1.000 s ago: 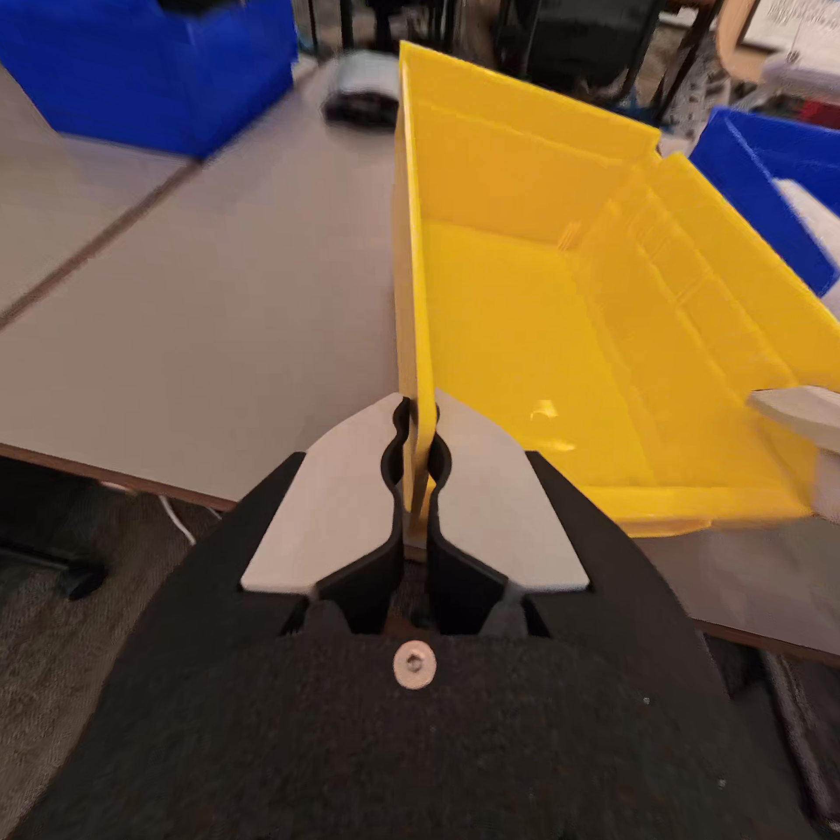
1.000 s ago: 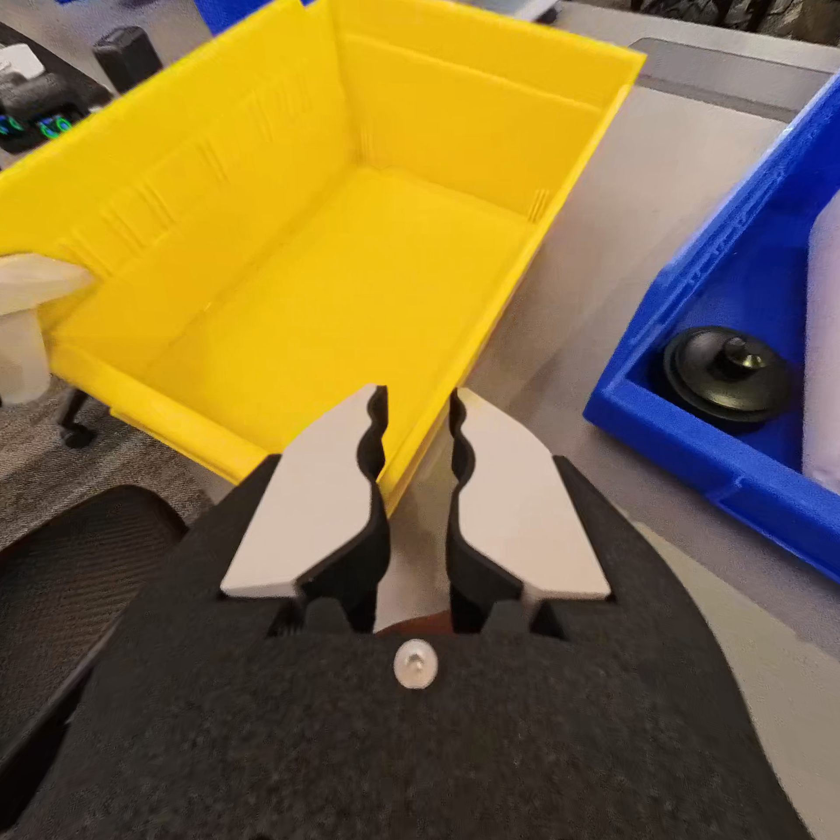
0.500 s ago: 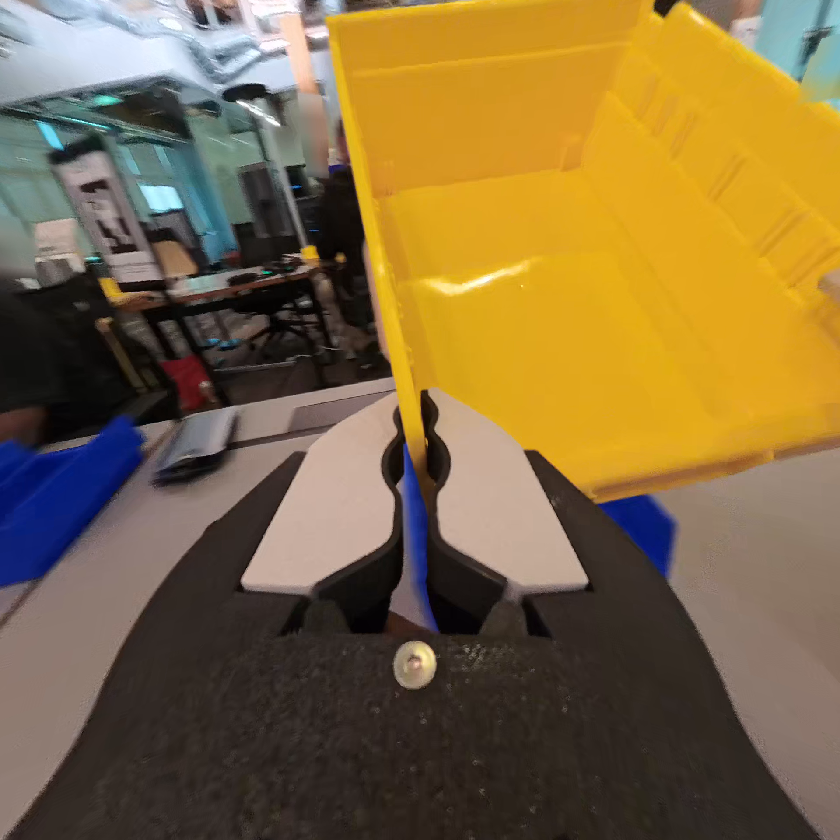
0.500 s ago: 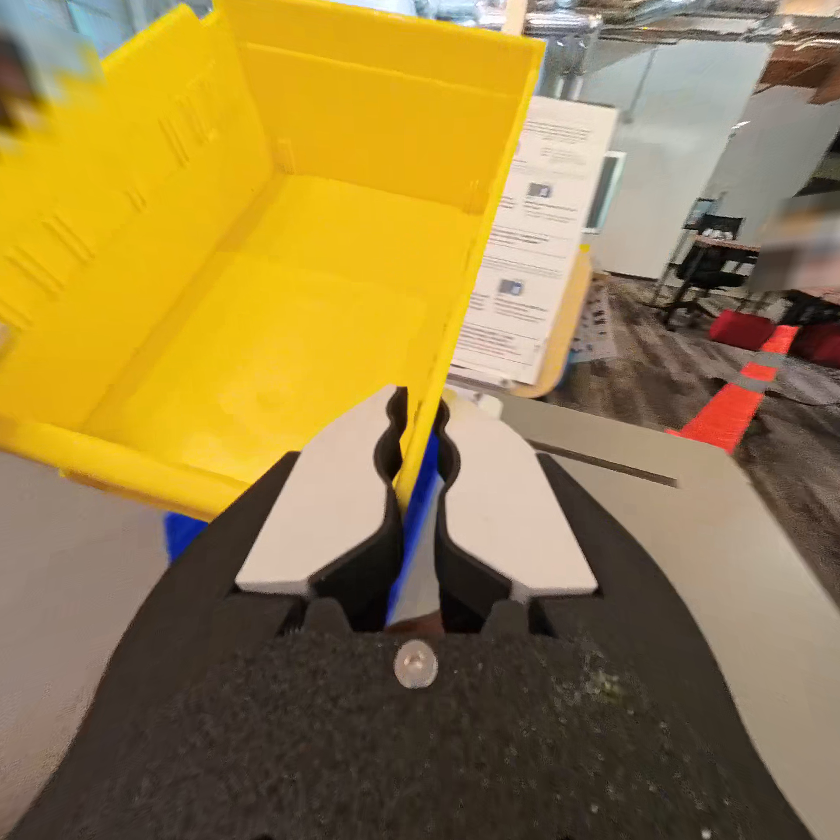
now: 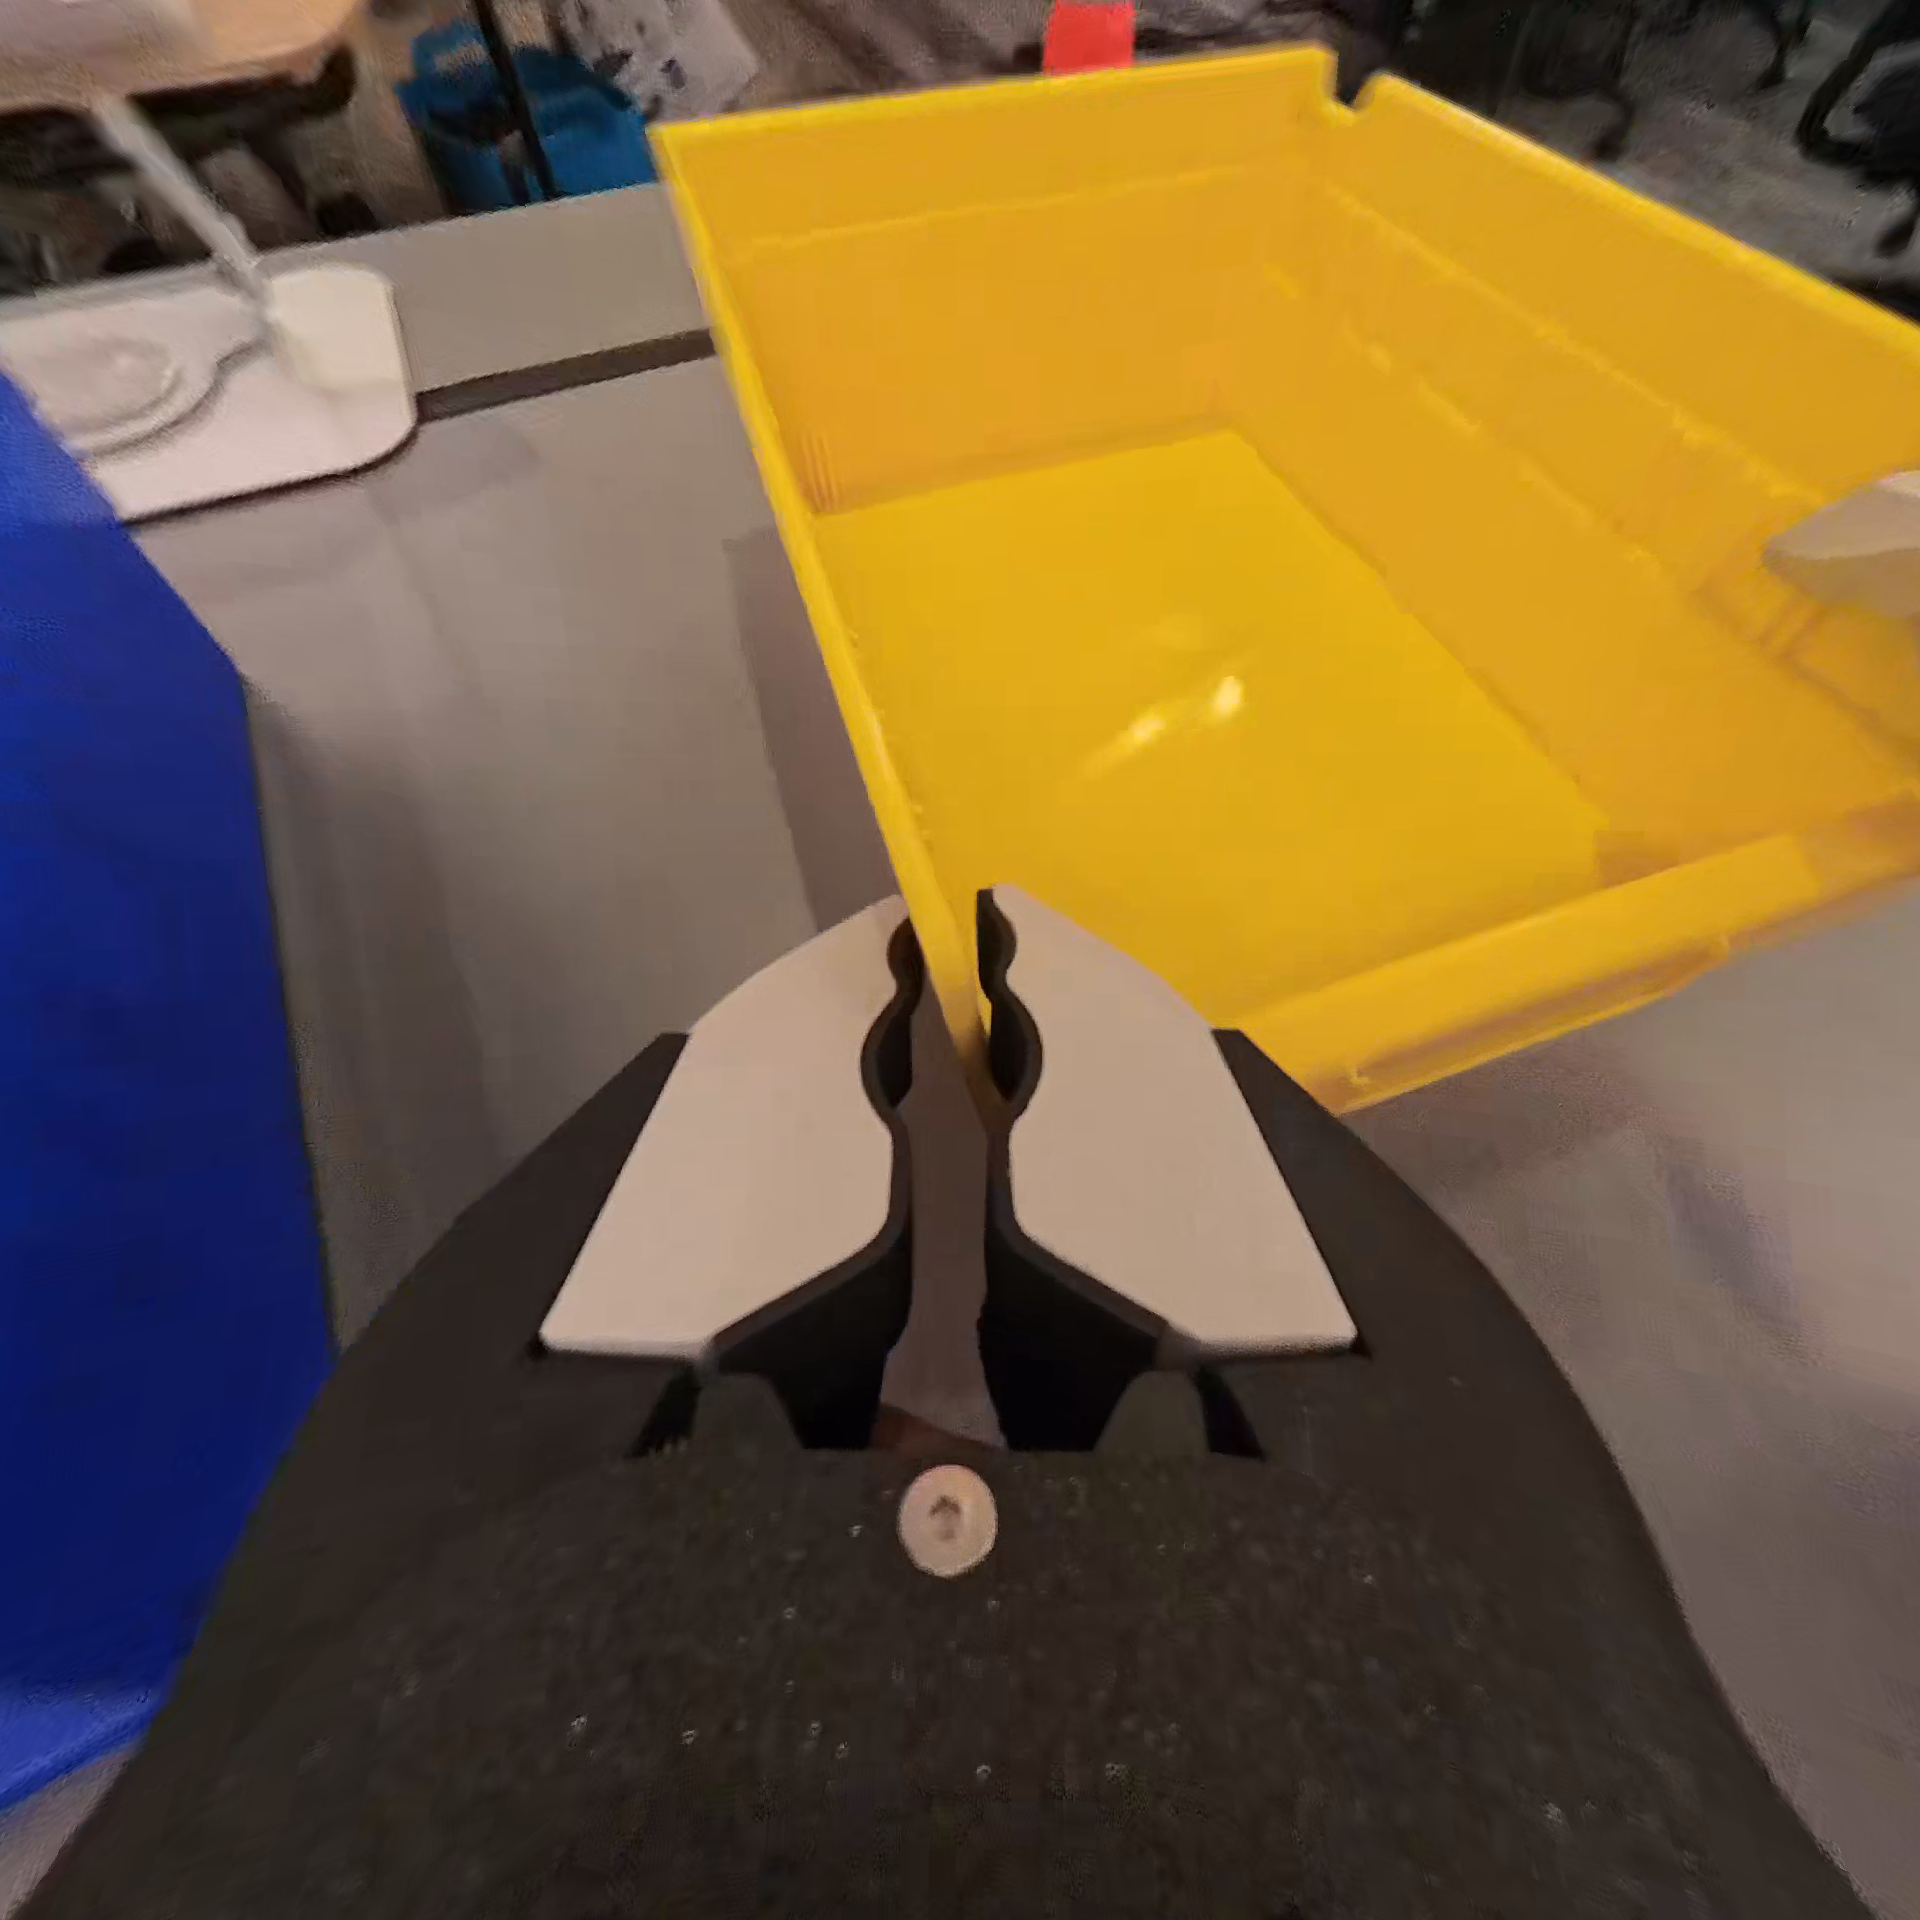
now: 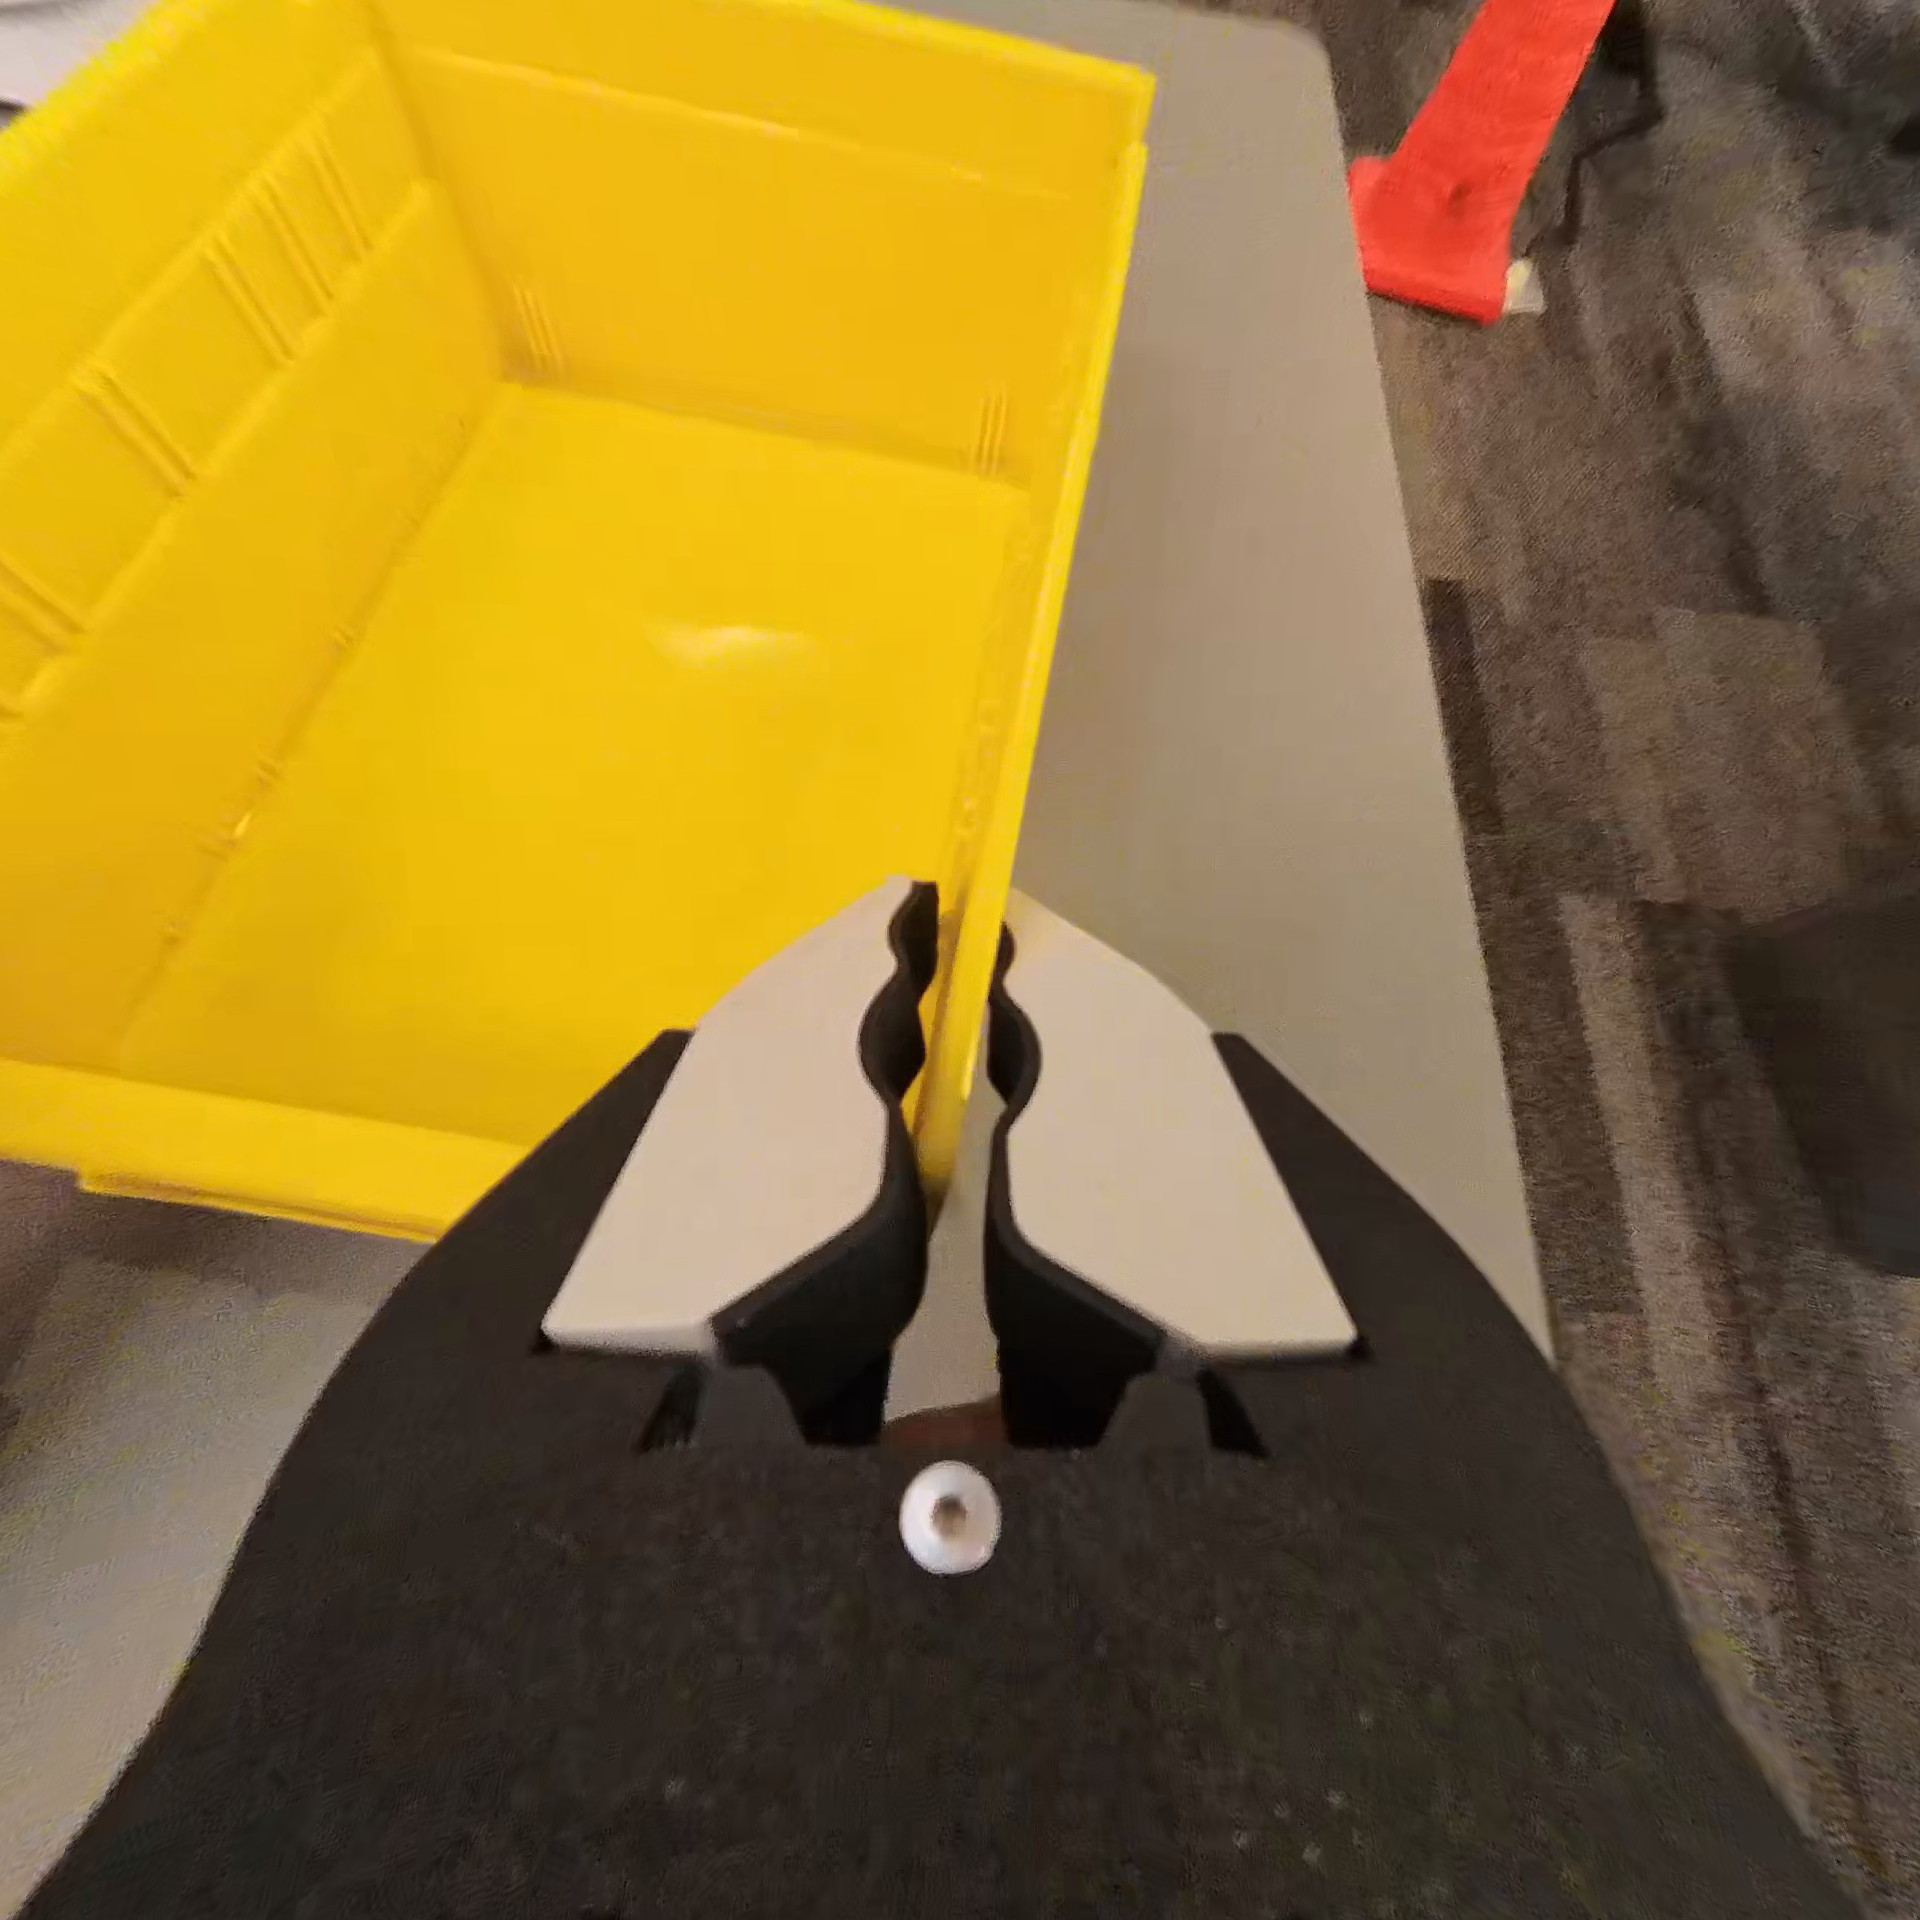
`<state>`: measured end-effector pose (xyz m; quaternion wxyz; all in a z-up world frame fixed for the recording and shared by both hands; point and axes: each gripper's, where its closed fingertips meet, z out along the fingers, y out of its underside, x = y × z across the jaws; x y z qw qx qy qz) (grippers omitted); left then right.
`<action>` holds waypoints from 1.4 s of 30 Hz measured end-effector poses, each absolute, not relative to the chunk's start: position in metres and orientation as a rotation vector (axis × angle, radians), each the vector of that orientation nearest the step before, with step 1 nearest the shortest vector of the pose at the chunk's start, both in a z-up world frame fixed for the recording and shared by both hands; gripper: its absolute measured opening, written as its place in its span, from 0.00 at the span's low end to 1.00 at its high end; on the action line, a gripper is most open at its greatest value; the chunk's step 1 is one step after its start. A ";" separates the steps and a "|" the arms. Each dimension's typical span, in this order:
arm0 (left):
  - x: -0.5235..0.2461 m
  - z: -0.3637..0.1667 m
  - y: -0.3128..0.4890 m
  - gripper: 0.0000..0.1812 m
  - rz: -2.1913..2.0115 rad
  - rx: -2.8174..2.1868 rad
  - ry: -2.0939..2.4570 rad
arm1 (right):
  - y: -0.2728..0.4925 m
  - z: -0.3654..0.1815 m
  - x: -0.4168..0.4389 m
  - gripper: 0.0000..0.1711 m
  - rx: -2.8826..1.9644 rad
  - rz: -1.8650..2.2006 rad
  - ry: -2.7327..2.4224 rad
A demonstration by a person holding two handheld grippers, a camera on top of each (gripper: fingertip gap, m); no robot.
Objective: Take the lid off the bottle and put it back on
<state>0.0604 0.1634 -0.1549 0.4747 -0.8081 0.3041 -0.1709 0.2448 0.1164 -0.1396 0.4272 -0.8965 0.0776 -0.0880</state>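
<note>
No bottle or lid shows in either view. An empty yellow bin (image 5: 1039,312) is held between both grippers over the grey table (image 5: 520,727). My left gripper (image 5: 945,914) is shut on the bin's left side wall near its front corner. My right gripper (image 6: 961,904) is shut on the bin's (image 6: 727,260) right side wall near the front corner. One of the right gripper's fingers (image 5: 1849,561) shows at the right edge of the left wrist view. I cannot tell whether the bin rests on the table.
A blue bin (image 5: 104,935) stands close on the left. A white flat stand base (image 5: 260,395) lies at the back left. The table's right edge (image 6: 1455,831) runs just beside the yellow bin, with grey carpet (image 6: 1714,727) and a red object (image 6: 1475,177) beyond.
The yellow bin was lifted high and tilted half a second ago. It has now come down level at the table beside the blue bin. Both grippers have stayed shut on its walls.
</note>
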 end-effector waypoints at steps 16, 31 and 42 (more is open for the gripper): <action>-0.058 -0.085 0.111 0.30 -0.680 -1.872 0.951 | 0.096 -0.091 0.281 0.21 -2.051 -0.331 0.259; -0.286 -0.145 0.252 0.19 -0.436 -2.030 0.361 | 0.202 -0.156 -0.083 0.42 -2.141 0.023 -0.218; -0.292 -0.145 0.257 0.02 -0.278 -2.024 0.404 | 0.215 -0.155 -0.102 0.03 -2.107 -0.002 0.086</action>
